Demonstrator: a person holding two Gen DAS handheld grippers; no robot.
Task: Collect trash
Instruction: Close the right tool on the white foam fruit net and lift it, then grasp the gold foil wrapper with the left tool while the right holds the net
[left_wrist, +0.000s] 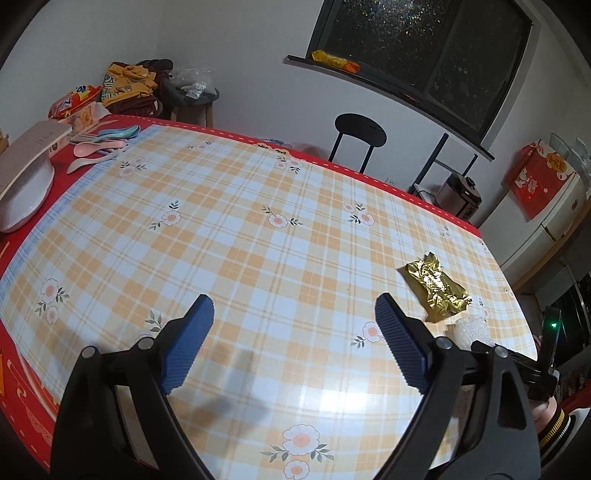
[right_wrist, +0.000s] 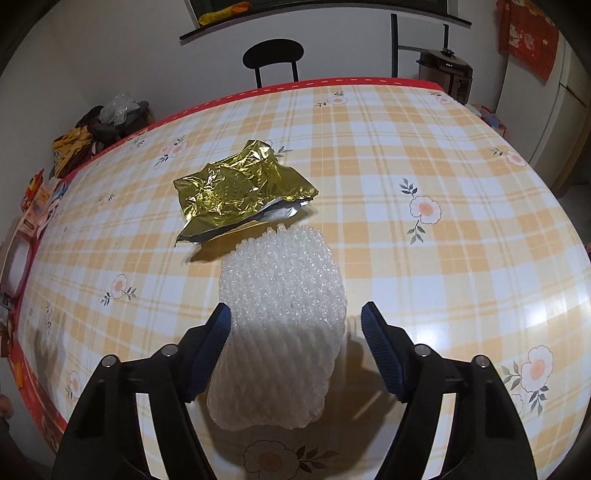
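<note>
We straddle the foam net (right_wrist: 280, 328) with the right gripper (right_wrist: 295, 350), half open, left pad touching; we squeeze mid-body. Left gripper (left_wrist: 295, 343) wide, empty.

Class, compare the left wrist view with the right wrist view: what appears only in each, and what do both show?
Only the left wrist view shows the pastel spoons, the white container and the open, empty left tongs.

Only the right wrist view shows the whole foam net sleeve lying between the right tongs, left pad touching, right pad apart.

Both show the gold foil wrapper, the checked tablecloth, the black chair and the rice cooker.
</note>
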